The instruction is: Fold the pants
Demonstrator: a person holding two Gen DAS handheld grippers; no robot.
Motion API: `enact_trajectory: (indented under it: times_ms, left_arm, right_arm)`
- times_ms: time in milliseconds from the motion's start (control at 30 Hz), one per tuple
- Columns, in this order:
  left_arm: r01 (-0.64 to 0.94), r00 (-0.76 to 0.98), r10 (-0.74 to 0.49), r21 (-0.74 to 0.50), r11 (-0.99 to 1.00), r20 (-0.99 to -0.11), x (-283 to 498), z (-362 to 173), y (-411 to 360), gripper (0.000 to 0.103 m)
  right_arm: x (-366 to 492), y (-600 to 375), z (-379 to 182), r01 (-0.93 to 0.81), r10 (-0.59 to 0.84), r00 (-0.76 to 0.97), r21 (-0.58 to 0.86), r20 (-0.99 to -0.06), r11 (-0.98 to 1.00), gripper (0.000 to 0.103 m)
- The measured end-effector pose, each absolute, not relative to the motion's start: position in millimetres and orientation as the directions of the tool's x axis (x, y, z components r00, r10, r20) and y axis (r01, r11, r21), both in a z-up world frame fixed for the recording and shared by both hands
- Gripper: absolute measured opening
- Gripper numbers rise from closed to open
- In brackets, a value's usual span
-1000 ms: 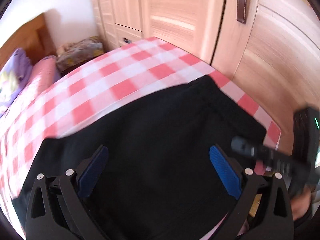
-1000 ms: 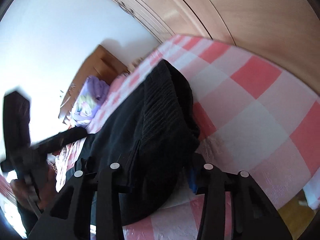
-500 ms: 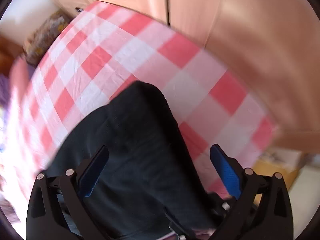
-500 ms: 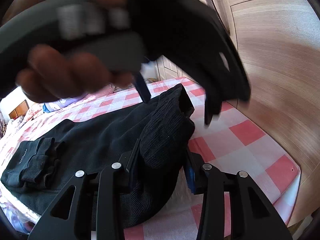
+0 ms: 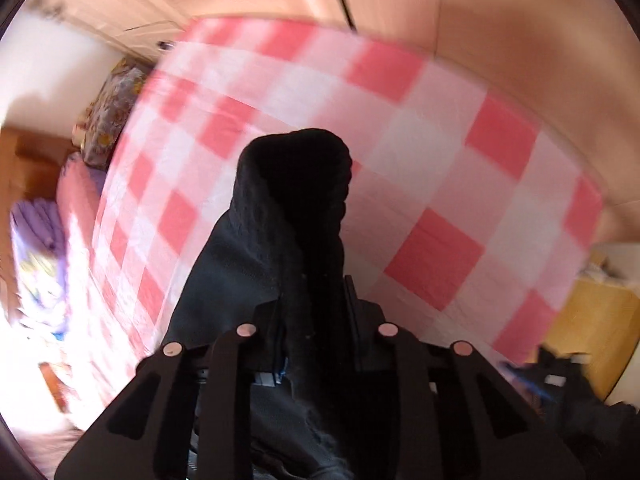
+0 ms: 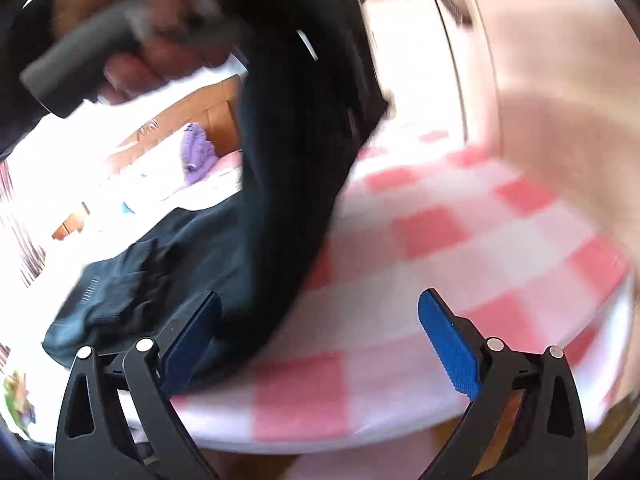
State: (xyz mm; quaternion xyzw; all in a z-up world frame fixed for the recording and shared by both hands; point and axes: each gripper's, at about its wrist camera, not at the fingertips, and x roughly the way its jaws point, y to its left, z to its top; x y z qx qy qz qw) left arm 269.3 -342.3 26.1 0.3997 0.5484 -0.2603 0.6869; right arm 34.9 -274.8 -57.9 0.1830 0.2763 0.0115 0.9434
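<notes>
The black pants (image 5: 288,216) lie on a bed with a red and white checked sheet (image 5: 440,184). My left gripper (image 5: 314,312) is shut on a bunched end of the pants and holds it raised above the sheet. In the right wrist view the pants (image 6: 288,152) hang from the left gripper, held in a hand (image 6: 132,36) at the top, down to the bed. My right gripper (image 6: 320,340) is open and empty over the sheet (image 6: 460,248), its left finger beside the hanging cloth.
Wooden wardrobe doors (image 5: 500,20) stand close behind the bed's far edge. Purple bedding (image 5: 36,232) and a patterned cushion (image 5: 108,112) lie at the head of the bed. A yellow box (image 5: 600,320) sits on the floor at right.
My left gripper has shut on the end of the pants and lifted it. My right gripper has let go of the pants and opened wide.
</notes>
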Motion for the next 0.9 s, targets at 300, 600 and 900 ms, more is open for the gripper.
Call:
enact_trajectory:
  times_ms: [300, 600, 900]
  left_arm:
    - [0.687, 0.317, -0.27, 0.024, 0.726, -0.909, 246, 172, -185, 0.02]
    - [0.365, 0.426, -0.479, -0.338, 0.867, -0.767, 222, 159, 149, 0.02]
    - [0.12, 0.458, -0.673, -0.71, 0.694, -0.581, 204, -25, 283, 0.021]
  right_arm:
    - [77, -140, -47, -0.047, 0.033, 0.819, -0.009, -0.574, 0.999, 0.096]
    - [49, -90, -35, -0.074, -0.036, 0.906, -0.244, -0.421, 0.967, 0.096]
    - [58, -74, -47, -0.117, -0.048, 0.891, -0.329, -0.452, 0.937, 0.097]
